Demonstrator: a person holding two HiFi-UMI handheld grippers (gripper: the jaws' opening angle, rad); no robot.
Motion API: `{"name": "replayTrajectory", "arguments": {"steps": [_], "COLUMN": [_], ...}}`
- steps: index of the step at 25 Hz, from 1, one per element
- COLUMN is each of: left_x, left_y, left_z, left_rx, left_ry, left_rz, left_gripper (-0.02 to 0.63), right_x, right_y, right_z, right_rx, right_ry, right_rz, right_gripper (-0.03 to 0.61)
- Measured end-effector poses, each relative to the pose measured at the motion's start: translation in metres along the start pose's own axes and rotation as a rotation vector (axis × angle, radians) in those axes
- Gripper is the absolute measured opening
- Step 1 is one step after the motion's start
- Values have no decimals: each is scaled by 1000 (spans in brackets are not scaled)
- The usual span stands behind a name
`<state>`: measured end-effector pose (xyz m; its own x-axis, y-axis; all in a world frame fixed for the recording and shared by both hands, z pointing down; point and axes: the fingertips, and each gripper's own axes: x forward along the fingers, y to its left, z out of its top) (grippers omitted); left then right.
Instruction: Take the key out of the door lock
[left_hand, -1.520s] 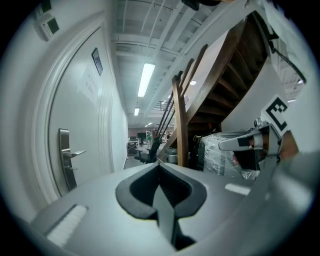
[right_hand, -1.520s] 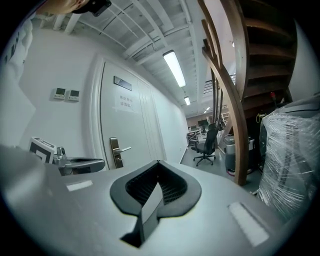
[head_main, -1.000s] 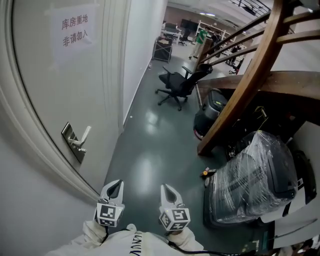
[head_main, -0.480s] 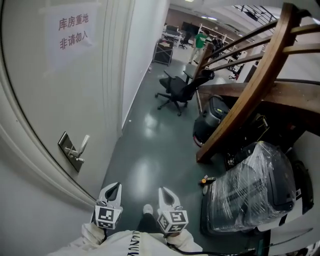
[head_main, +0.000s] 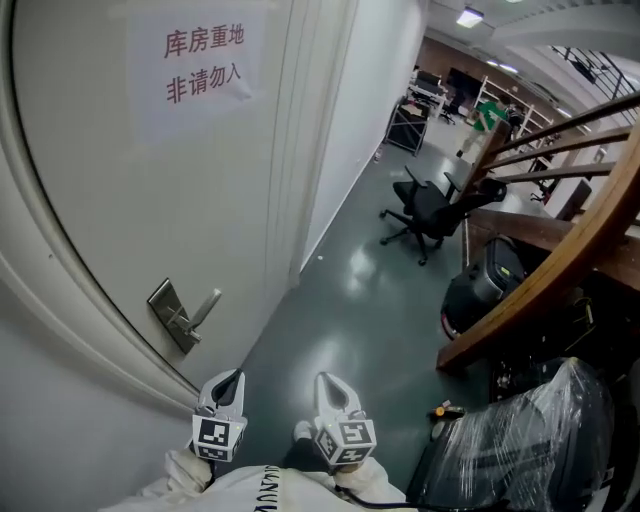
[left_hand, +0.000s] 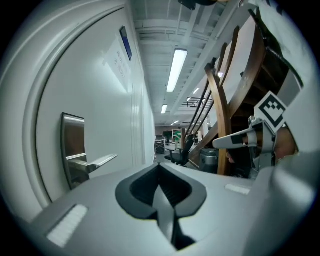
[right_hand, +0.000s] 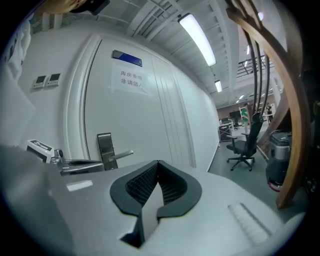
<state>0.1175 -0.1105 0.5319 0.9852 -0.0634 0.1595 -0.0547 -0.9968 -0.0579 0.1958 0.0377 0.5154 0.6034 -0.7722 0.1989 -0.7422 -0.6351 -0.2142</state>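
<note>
The pale door (head_main: 120, 180) fills the left of the head view. Its steel lock plate (head_main: 170, 312) carries a lever handle (head_main: 207, 304). No key can be made out on the plate at this distance. My left gripper (head_main: 231, 380) and right gripper (head_main: 328, 381) are held side by side low in the head view, below and to the right of the plate, both shut and empty. The left gripper view has the lock plate (left_hand: 73, 145) and handle (left_hand: 99, 161) ahead on the left. In the right gripper view the lock plate (right_hand: 105, 148) is farther off, past the left gripper (right_hand: 75, 165).
A paper sign (head_main: 202, 62) is stuck high on the door. Down the green-floored corridor stands a black office chair (head_main: 428, 212). A wooden stair beam (head_main: 560, 280), a black round machine (head_main: 482, 288) and a plastic-wrapped machine (head_main: 530, 440) crowd the right side.
The head view has swung left and closer to the door, so the lock plate sits nearer the middle. Both grippers keep their place low in the view, still shut.
</note>
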Motion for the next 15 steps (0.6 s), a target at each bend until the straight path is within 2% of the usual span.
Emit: {"name": "replayTrajectory", "arguments": {"steps": [15], "left_x": [45], "left_y": [50], "left_z": [5], "left_rx": [-40], "left_ry": [78], "left_rz": [348], "left_gripper": [0], "right_x": [125], "right_y": [6], "right_z": [16], "right_rx": [-45], "right_ry": [118], "right_rz": [391], "right_gripper": [2]}}
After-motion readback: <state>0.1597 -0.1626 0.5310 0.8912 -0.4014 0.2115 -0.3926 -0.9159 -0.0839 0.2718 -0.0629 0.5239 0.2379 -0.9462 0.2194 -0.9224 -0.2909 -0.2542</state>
